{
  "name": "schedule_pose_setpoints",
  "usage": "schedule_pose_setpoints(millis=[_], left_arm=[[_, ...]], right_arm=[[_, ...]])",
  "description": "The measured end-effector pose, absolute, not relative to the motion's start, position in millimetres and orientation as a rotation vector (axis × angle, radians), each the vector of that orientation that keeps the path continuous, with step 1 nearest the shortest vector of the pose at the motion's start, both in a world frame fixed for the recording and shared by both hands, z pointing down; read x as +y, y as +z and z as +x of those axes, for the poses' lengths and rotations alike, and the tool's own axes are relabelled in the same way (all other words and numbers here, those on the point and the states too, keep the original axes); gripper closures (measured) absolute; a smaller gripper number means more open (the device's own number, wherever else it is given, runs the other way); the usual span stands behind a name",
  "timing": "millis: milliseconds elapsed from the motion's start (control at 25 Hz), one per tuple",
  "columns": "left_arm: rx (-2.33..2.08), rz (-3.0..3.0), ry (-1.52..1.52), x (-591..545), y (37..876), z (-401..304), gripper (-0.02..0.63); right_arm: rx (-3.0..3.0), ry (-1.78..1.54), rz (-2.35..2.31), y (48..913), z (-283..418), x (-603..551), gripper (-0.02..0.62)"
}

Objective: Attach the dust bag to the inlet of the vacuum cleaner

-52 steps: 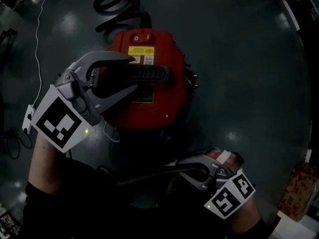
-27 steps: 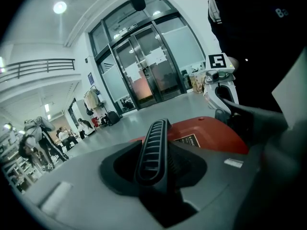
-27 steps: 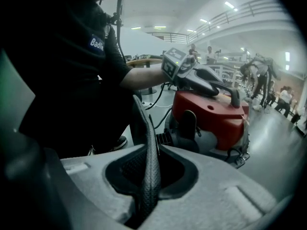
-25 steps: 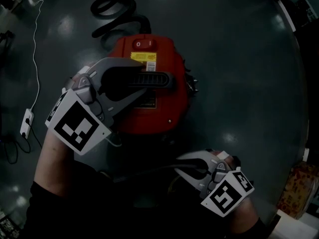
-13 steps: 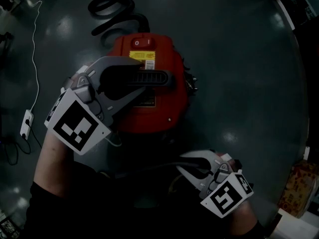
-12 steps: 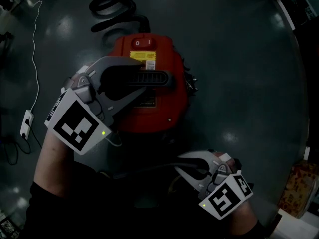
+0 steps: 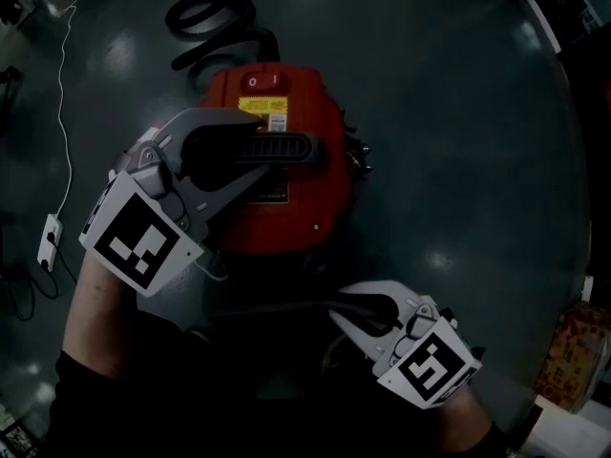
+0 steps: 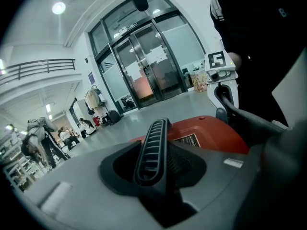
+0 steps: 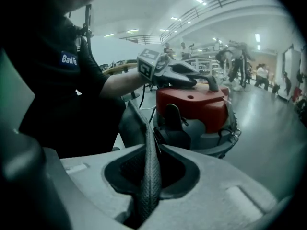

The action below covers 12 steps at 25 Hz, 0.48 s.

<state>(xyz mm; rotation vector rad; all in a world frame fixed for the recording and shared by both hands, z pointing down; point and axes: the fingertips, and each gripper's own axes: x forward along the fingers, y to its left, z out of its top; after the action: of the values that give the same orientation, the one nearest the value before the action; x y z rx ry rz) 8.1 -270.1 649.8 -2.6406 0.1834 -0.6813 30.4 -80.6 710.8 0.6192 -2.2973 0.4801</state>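
The vacuum cleaner's red top [image 7: 305,198] stands on the dark floor, with a black ribbed handle [image 7: 286,146] across it. My left gripper [image 7: 260,141] is shut on that handle [image 8: 151,152]. Nearer to me and lower, my right gripper [image 7: 336,311] pinches the thin edge of a dark grey sheet, apparently the dust bag [image 7: 267,306]. Its jaws have just been opening a little, and the textured edge [image 9: 149,171] still sits tight between them. In the right gripper view the grey drum under the red top [image 9: 192,104] shows a black fitting [image 9: 173,121] on its near side.
A black hose [image 7: 205,12] coils on the floor behind the vacuum. A white cable [image 7: 62,84] runs down the left to a power strip [image 7: 48,241]. A box [image 7: 573,351] stands at the lower right. Glass doors [image 8: 148,71] and distant people [image 8: 38,138] lie beyond.
My right gripper has rolled about its own axis and shifted slightly left, still on the sheet's edge. My left gripper has stayed on the handle.
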Motion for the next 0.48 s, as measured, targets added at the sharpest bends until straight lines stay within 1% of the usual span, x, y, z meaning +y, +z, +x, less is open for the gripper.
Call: schedule_pose_setpoints(millis=[120,280,360,480], left_arm=[[0.189,-2.639,-0.683,-270.2,649.4,7.9,0.48],[0.191,-2.643,-0.681,-270.7,649.4,8.1,0.48],[0.188,-2.64,-0.685,-270.6,649.9,7.9,0.48],[0.186,-2.637,-0.689,-270.2,650.3,7.7,0.48]], right_arm=[[-2.273,0.437,0.633,710.9,32.0,-79.6,0.538],[-2.25,0.187,0.573,706.1,22.4,-80.9,0.535],[-2.224,0.115,0.527,706.2,19.8,-81.0,0.531],[-2.238,0.188,0.533,706.6,20.2,-83.3,0.526]])
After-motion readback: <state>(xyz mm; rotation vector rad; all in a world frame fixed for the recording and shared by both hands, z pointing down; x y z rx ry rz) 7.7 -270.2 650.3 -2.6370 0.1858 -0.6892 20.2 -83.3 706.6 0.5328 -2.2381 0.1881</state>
